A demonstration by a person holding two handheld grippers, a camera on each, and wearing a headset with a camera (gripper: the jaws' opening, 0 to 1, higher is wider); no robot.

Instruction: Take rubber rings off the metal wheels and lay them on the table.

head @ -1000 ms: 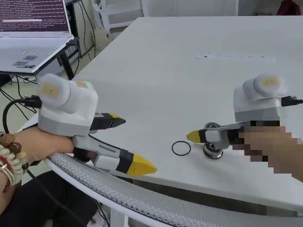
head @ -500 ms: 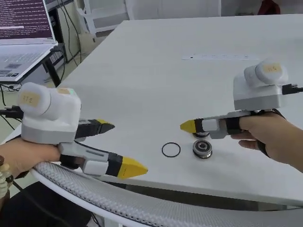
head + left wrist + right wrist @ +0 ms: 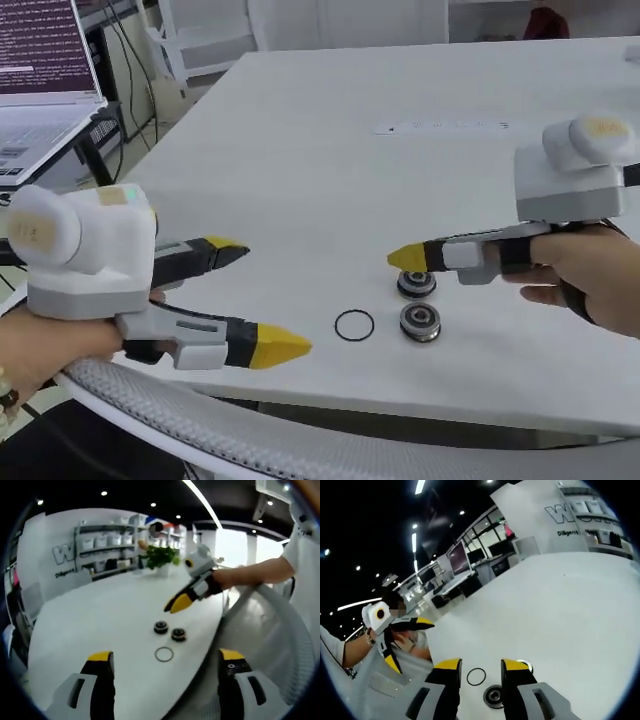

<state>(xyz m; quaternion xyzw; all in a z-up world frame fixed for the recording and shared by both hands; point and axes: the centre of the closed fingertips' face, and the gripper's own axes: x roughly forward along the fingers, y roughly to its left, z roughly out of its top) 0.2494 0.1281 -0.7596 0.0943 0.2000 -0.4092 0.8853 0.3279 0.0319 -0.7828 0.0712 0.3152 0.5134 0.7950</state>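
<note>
1. White table point(image 3: 300, 130) in an open office, with a laptop point(image 3: 40, 90) off to the left and a mesh chair back point(image 3: 200, 410) at the near edge. In the head view one rubber ring point(image 3: 354, 325) lies flat on the table, just left of two metal wheels point(image 3: 420, 322) that stand close together. The right gripper point(image 3: 405, 258) hovers just above the farther wheel, tip pointing left. The left gripper point(image 3: 262, 296) hangs by the table edge, well apart from the wheels, with its jaws spread wide and nothing in them.
2. In the left gripper view the ring lies straight ahead between the jaws, with both wheels just beyond it.
3. In the right gripper view the jaws stand partly apart and empty. One wheel sits below, between them, the other peeks past the right jaw, and the ring lies just ahead.
4. I judge that the right gripper is the nearer one and should drop straight down. Whether either wheel carries a ring is too small to tell.
</note>
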